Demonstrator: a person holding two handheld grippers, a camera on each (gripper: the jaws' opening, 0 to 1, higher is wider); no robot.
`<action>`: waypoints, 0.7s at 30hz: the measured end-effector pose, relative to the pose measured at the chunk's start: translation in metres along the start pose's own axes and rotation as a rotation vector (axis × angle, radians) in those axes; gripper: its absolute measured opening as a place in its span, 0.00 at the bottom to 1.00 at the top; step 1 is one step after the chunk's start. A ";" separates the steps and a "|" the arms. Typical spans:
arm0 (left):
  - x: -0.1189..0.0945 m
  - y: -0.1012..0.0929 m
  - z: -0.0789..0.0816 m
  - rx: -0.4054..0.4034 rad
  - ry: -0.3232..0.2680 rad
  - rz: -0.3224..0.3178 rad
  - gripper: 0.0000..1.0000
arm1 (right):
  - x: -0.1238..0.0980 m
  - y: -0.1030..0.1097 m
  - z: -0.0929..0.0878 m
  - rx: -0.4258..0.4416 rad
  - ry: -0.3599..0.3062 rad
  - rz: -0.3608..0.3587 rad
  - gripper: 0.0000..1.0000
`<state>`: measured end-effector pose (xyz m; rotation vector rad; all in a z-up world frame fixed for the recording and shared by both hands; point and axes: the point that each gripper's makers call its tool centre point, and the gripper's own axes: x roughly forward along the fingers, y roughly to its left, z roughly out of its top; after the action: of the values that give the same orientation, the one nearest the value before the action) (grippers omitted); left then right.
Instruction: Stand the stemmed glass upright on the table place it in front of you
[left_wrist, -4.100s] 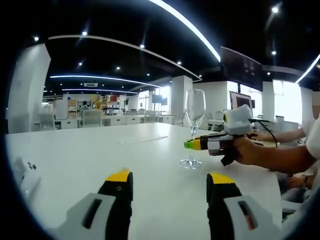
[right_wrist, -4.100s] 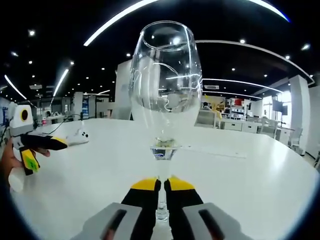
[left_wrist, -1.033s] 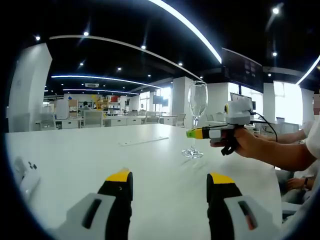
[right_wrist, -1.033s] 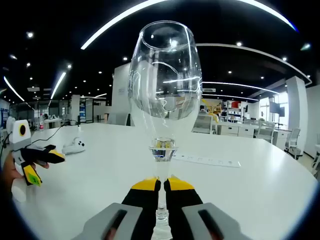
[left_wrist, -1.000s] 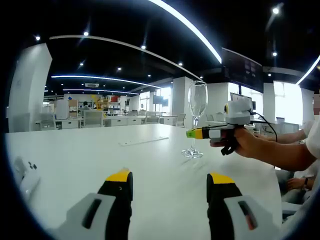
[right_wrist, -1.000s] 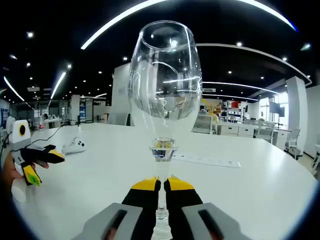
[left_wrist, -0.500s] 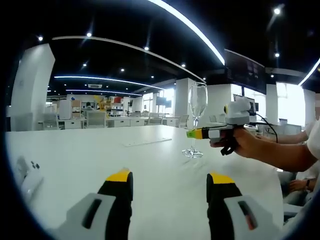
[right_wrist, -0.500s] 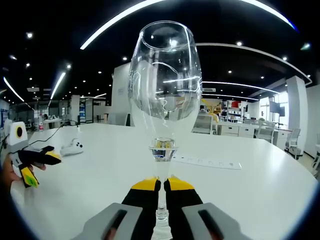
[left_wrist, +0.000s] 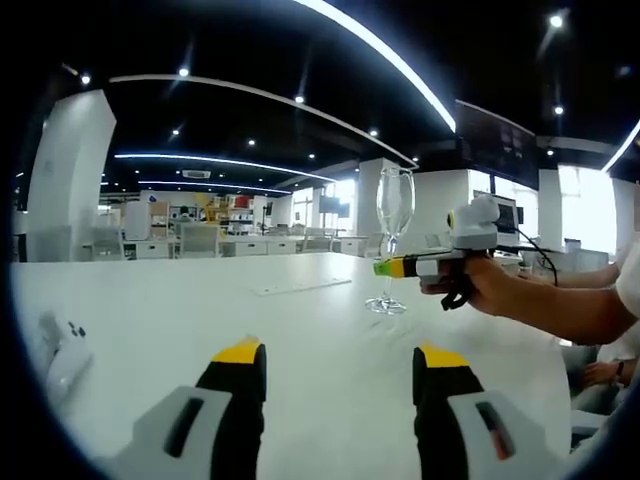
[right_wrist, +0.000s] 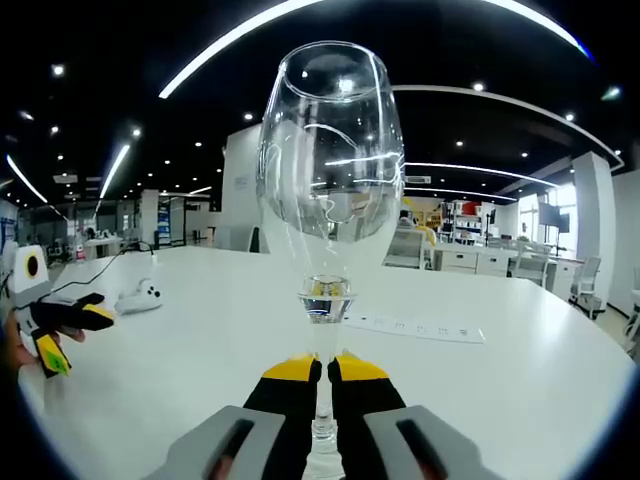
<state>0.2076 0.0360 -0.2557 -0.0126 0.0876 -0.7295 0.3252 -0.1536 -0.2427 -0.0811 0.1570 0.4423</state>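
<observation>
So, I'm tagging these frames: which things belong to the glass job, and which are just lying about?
In the job:
- stemmed glass
- right gripper, shut on the stem
- table

Lying about:
- white controller
- white strip
- left gripper, open, holding nothing

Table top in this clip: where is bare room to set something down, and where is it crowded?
The white table is bare between the white controller at its left edge, the flat strip farther back, and the stemmed glass. It is crowded around the glass, where the right gripper pinches the stem.
</observation>
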 end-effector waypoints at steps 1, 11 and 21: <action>0.000 0.000 0.000 0.000 0.000 0.001 0.59 | 0.001 -0.001 0.000 0.000 0.001 -0.001 0.09; -0.002 0.002 0.001 -0.004 -0.007 0.016 0.59 | 0.009 -0.002 0.000 -0.003 0.005 -0.004 0.09; -0.002 0.003 0.001 -0.004 -0.002 0.020 0.59 | 0.017 -0.005 0.000 -0.006 0.004 -0.009 0.09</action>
<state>0.2076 0.0393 -0.2551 -0.0164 0.0875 -0.7090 0.3428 -0.1513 -0.2458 -0.0884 0.1589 0.4336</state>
